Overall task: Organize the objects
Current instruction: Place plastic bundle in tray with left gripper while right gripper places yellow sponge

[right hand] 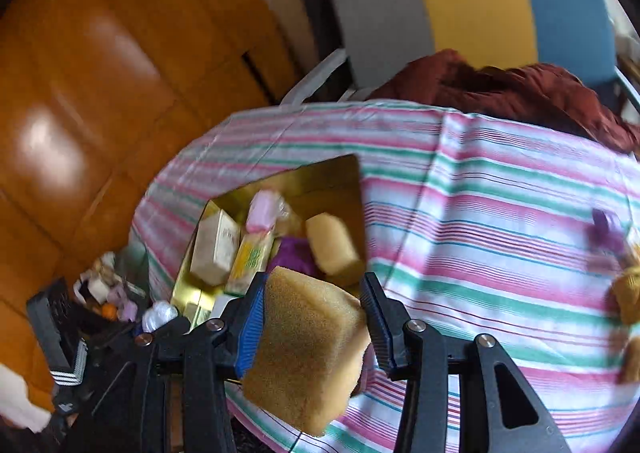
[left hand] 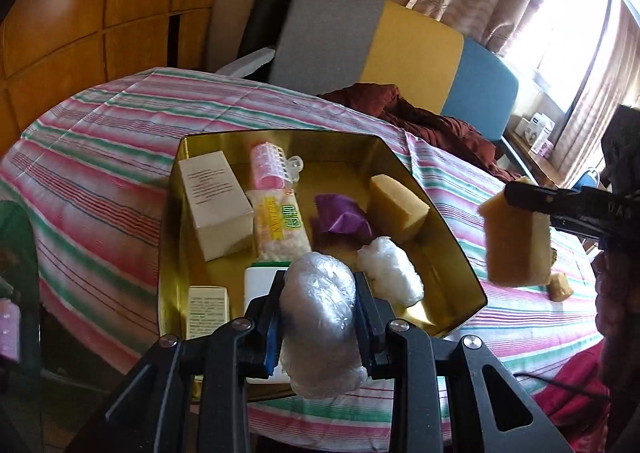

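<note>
My left gripper is shut on a clear plastic bundle and hovers over the near end of an open gold tin. In the tin lie a white box, a pink roller, a cotton swab pack, a purple wrapper, a yellow sponge and a white plastic bundle. My right gripper is shut on a second yellow sponge, held in the air just right of the tin. The left wrist view shows this sponge too.
A striped cloth covers the table. Small yellow pieces and a purple item lie on it at the right. Behind stand a grey, yellow and blue chair with maroon fabric, and wooden cabinets at the left.
</note>
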